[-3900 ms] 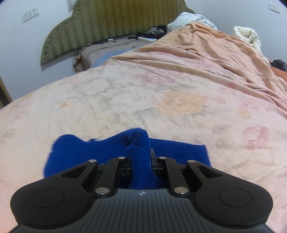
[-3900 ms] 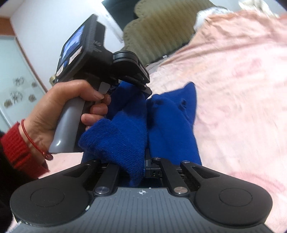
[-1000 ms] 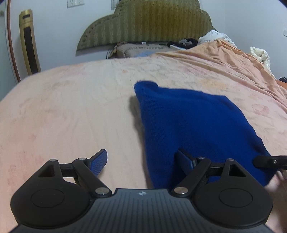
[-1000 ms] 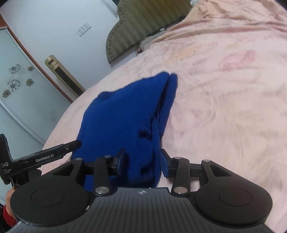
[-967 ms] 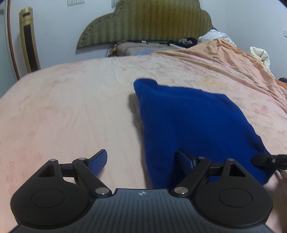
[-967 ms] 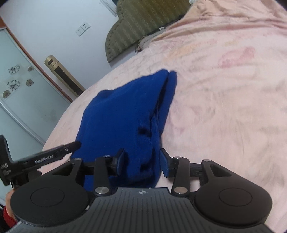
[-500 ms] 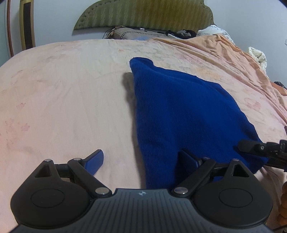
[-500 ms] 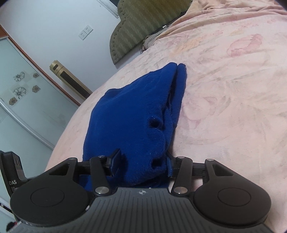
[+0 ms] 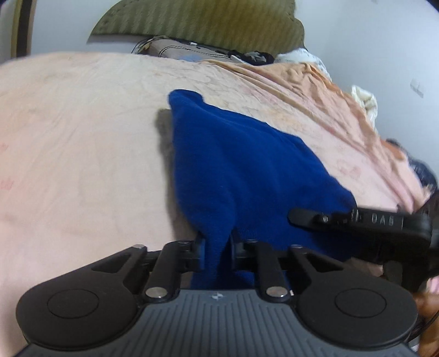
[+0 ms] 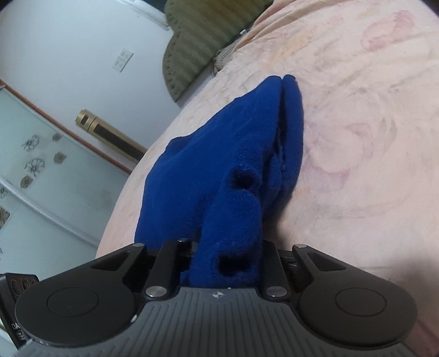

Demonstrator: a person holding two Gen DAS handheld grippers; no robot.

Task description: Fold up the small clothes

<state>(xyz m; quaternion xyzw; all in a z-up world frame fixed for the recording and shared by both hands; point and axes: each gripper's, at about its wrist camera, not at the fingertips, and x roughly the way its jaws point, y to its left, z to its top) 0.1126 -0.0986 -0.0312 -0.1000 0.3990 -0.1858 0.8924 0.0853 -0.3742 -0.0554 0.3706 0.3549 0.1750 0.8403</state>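
**Both grippers closed on the near edge of one blue garment**

The left gripper [image 9: 216,254] points down and forward at the lower centre of its own view. Its fingers [image 9: 199,254] have just been closing and now pinch a raised fold of the dark blue knitted garment [image 9: 238,167]. The right gripper [image 10: 227,261] also points down and forward, in a view tilted to one side. Its fingers have just been closing too, and they clamp a thick bunch of the same cloth; the pads are hidden by it.

There is one garment and there are two grippers. The garment lies on the bed with a pale pink flowered bedcover [image 9: 82,137], from the frame centre down to the fingers. One olive green padded headboard [image 9: 208,24] stands at the top of the left view.
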